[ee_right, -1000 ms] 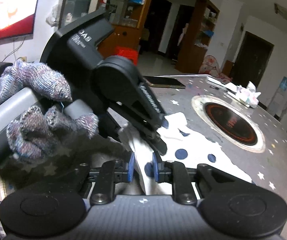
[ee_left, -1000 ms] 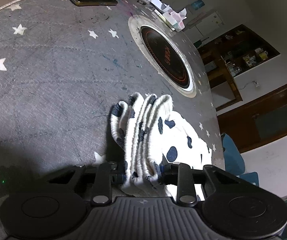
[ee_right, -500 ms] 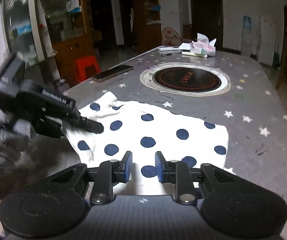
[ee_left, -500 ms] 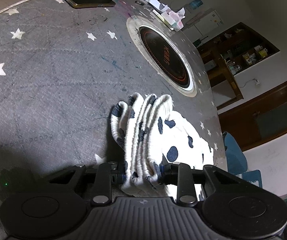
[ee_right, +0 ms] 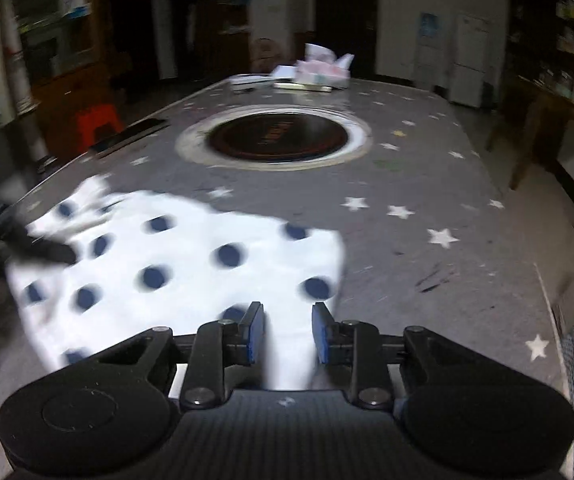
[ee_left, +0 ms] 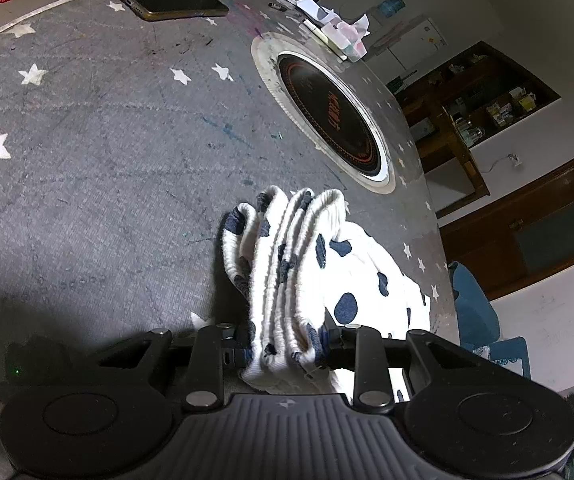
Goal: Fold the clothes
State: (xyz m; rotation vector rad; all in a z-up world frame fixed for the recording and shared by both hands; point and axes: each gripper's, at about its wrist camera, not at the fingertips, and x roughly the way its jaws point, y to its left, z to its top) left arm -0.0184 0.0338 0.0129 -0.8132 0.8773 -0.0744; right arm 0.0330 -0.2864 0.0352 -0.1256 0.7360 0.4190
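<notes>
Dim room, grey star-print counter [ee_left: 87,184] with a round hob [ee_left: 331,112] set into it.

A white garment with navy dots [ee_right: 175,256] lies spread on the near part of the counter, short of the hob. The left tongs [ee_left: 287,344] are clamped on its bunched, ribbed edge, the folds gathered between the fingers and standing up from the surface. The right tongs [ee_right: 285,332] stand partly open with blue pads, the garment's near edge lying in the gap and not pinched; this view is motion-blurred. A phone [ee_left: 171,0] lies near the far edge, and a tissue pack [ee_right: 319,72] beyond the hob.
</notes>
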